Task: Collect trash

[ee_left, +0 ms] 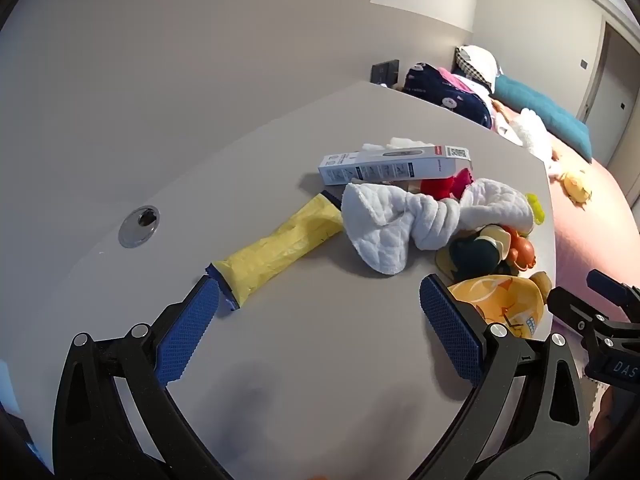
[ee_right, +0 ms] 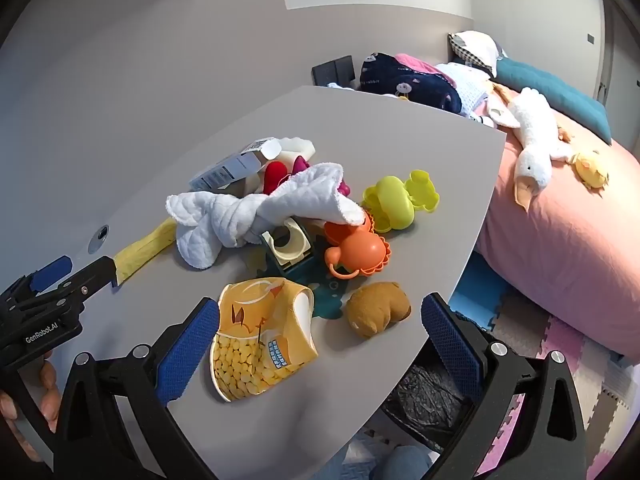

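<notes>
The grey worktop (ee_right: 420, 208) fills most of both my views, with the pink bed (ee_right: 560, 248) beyond its far edge. On the floor under the near corner sits a bin lined with a black bag (ee_right: 428, 396). A white quilted cloth (ee_right: 248, 212) lies knotted in the middle of the heap, draped over toys. Touching its left side is a long yellow wrapper (ee_left: 276, 248), lying flat and pointing toward me. Behind the cloth lies a white carton (ee_left: 392, 166). Near the front edge a crushed yellow corn cup (ee_right: 260, 336) lies on its side, just beside a brown plush (ee_right: 378, 308). My left tool (ee_left: 320, 304) is spread wide, one pad just beside the wrapper's near end. My right tool (ee_right: 320, 320) is also spread, empty, with the cup just inside its left pad.
</notes>
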Tool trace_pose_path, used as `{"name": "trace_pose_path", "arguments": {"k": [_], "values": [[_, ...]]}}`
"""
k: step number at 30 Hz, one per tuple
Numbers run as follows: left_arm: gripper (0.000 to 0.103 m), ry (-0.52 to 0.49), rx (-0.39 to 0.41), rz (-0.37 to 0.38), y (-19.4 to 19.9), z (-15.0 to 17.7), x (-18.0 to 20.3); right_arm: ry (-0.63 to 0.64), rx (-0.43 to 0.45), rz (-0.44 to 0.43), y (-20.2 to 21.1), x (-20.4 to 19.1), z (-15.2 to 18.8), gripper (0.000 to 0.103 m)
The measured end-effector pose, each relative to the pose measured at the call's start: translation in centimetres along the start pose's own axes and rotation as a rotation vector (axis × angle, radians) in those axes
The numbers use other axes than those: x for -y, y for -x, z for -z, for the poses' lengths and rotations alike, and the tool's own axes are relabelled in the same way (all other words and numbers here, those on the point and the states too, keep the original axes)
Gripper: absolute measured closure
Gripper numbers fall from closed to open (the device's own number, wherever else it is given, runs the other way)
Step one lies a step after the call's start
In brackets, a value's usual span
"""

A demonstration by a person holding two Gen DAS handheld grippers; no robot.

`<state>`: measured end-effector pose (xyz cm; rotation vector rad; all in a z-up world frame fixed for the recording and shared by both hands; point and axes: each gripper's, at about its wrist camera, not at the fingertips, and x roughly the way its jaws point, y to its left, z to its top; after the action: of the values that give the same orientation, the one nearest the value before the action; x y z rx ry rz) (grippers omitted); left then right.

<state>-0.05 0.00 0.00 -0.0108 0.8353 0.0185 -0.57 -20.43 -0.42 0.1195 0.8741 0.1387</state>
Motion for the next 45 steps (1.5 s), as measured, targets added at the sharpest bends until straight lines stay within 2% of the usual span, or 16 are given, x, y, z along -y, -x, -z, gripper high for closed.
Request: {"name": "trace_pose_path", "arguments": {"k": [8,31,36,45], "values": [[0.006,0.001,0.020,0.024,0.5,0.3,0.3,0.010,0.010,-0.043,0.6,0.2,0.1,0.003],[0.006,0.003,0.002,0.025,0.3,-0.2,-0.2,0.079,0.000,-0.036,0.8,-1.0,0.7,0.003],[0.006,-0.011,0.015,0.005,0.5,0.0,0.0,0.080,0.002,-0.039,0.9,-0.9,0.8,0.003],[0.006,-0.021,0.014,0.022,0.6,-0.1,0.2,0.083,0.003,-0.037,0.8,-1.0,0.7,0.003]]}}
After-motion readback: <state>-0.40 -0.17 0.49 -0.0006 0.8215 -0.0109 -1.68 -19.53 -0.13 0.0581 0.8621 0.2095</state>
